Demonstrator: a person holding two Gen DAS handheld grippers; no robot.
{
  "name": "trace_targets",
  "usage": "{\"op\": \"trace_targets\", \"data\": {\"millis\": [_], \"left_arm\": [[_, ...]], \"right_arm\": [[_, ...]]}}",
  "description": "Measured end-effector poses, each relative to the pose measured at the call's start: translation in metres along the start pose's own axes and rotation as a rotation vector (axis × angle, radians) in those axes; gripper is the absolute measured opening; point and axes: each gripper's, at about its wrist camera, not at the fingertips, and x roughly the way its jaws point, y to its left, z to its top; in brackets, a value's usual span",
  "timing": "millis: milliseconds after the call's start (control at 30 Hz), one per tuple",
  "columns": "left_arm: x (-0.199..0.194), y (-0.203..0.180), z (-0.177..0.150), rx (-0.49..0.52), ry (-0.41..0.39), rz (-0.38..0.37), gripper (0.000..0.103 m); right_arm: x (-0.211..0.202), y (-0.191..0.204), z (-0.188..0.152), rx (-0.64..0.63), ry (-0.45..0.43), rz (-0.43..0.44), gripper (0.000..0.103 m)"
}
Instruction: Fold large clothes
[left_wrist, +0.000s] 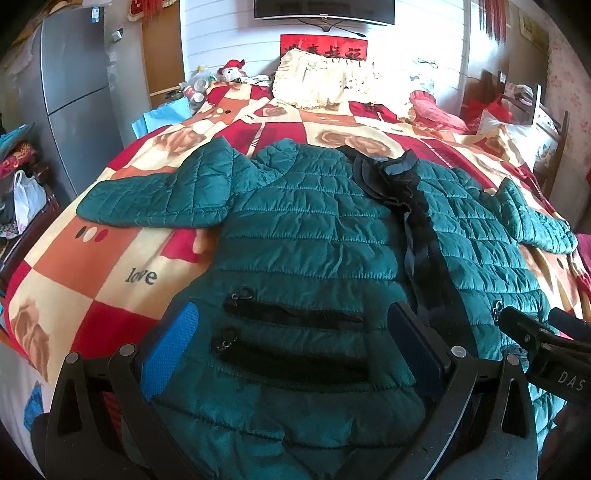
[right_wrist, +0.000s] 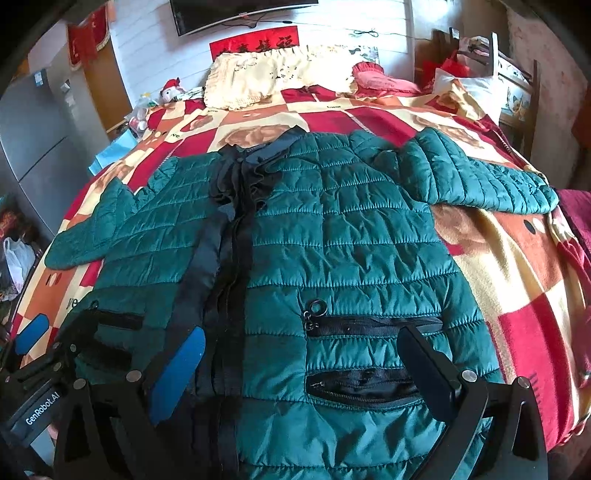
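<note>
Hem of the green jacket (left_wrist: 317, 236) right under both cameras, spread front-up on the bed (left_wrist: 122, 288), collar toward the pillows (left_wrist: 314, 81); long axis runs hem to collar, sleeves out sideways; left gripper (left_wrist: 291, 350) and right gripper (right_wrist: 306, 373) hover with jaws wide apart, holding nothing; slick padding may slip or bunch; pocket zips could snag.

I read "love" on the checked blanket (left_wrist: 122, 258) left of the jacket. "GenRobot.AI" is printed on the left gripper (right_wrist: 110, 341) body, "DAS" on the right gripper (left_wrist: 532, 328) body. The red banner (left_wrist: 323, 46) characters are unreadable.
</note>
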Motion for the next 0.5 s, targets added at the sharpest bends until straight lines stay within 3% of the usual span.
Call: {"op": "trace_targets", "data": {"millis": [500], "left_arm": [[0.004, -0.001, 0.012, -0.008, -0.013, 0.003, 0.103]], "right_arm": [[0.008, 0.004, 0.011, 0.003, -0.001, -0.008, 0.103]]}}
